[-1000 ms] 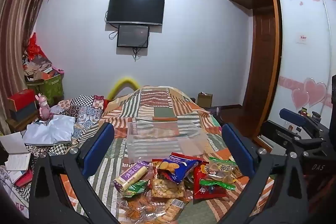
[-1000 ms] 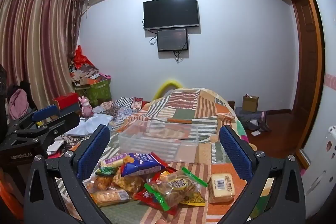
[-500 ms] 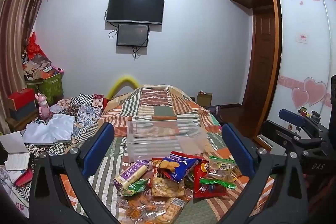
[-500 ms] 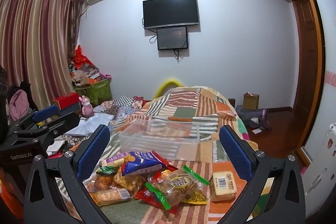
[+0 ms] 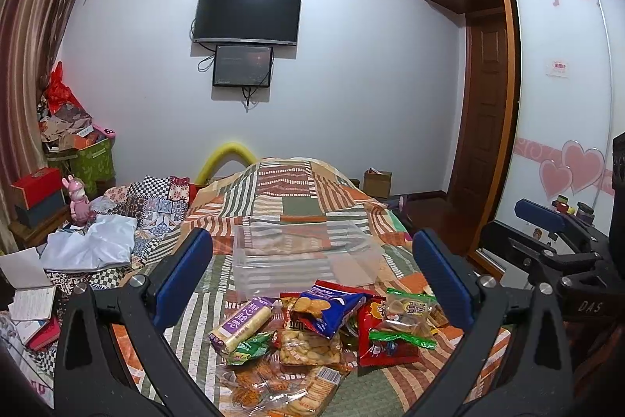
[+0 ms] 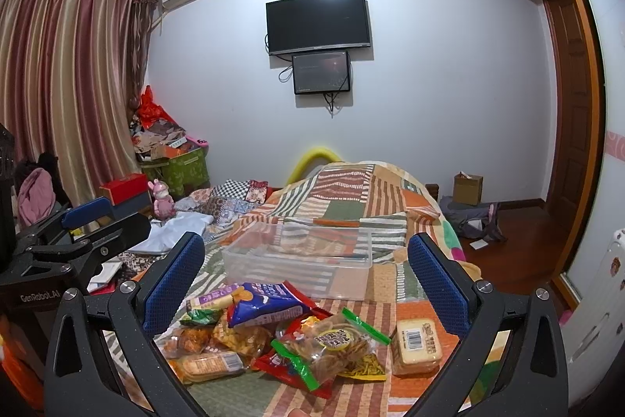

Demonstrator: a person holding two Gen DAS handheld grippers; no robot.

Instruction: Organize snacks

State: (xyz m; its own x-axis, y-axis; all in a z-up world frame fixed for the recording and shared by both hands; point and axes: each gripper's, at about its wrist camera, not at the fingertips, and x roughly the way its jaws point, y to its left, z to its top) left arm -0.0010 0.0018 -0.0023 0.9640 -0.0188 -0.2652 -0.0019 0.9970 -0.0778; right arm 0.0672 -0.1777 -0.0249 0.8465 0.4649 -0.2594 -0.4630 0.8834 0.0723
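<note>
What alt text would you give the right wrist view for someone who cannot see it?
An open two-finger right gripper hovers over a pile of snack packets on a striped bedspread, with an empty clear plastic bin just beyond them. The left gripper shows at left.

left gripper (image 5: pixel 312 276): jaws spread wide, blue pads facing each other, black finger arms angling in from both lower corners of its own cam. nothing between the pads. held level, pointing fwd. right gripper (image 6: pixel 306 274): same pose, jaws wide apart, nothing gripped. each shows in the other's view: right gripper at far right edge of left cam, left gripper at far left of right cam, so the two sit side by side, apart, not touching.
</note>
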